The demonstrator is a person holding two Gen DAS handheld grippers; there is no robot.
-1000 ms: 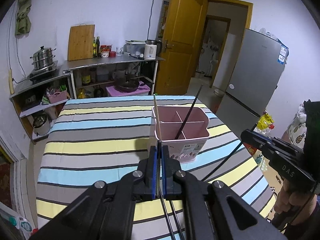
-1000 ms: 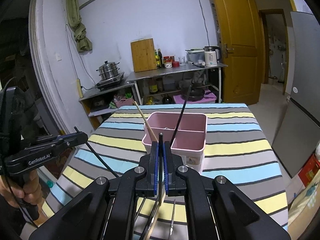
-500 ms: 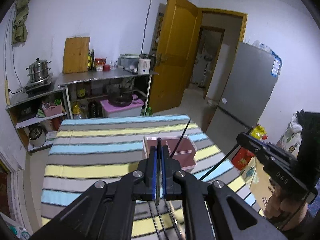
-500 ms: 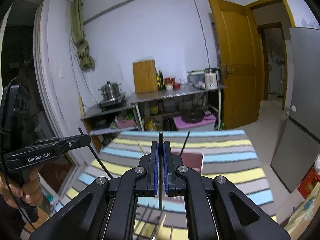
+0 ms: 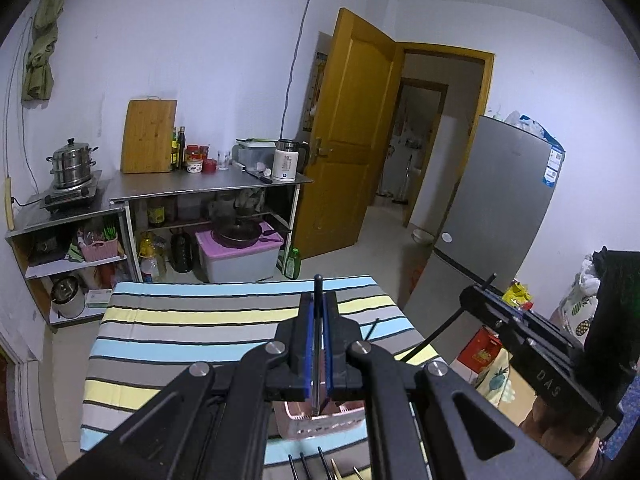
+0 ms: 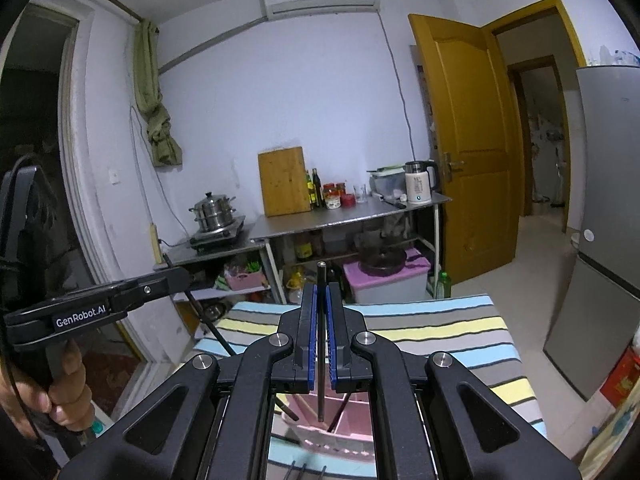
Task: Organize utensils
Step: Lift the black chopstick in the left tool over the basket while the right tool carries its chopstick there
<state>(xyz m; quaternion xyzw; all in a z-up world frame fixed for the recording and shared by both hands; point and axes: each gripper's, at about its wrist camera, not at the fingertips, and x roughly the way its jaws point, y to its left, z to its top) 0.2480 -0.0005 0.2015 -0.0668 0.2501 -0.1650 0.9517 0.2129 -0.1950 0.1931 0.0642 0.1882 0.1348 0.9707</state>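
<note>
My left gripper (image 5: pixel 318 300) is shut on a thin black chopstick (image 5: pixel 317 360) that stands upright between its blue pads. Its lower end hangs over the pink utensil caddy (image 5: pixel 320 420), which is mostly hidden under the jaws. My right gripper (image 6: pixel 321 292) is shut on a second black chopstick (image 6: pixel 321 360), also upright above the pink caddy (image 6: pixel 308 412). Each view shows the other gripper from the side: the right one (image 5: pixel 520 332) and the left one (image 6: pixel 120 296), with a hand (image 6: pixel 60 400) on its grip.
The striped tablecloth (image 5: pixel 200 320) covers the table, and several loose utensils (image 5: pixel 312 468) lie at its near edge. Beyond it stand metal shelves (image 5: pixel 180 188) with a pot, cutting board and kettle, a yellow door (image 5: pixel 352 140) and a grey fridge (image 5: pixel 500 208).
Both grippers have risen and tipped upward, each keeping its chopstick. The caddy and table have slid from the middle to the bottom of both views.
</note>
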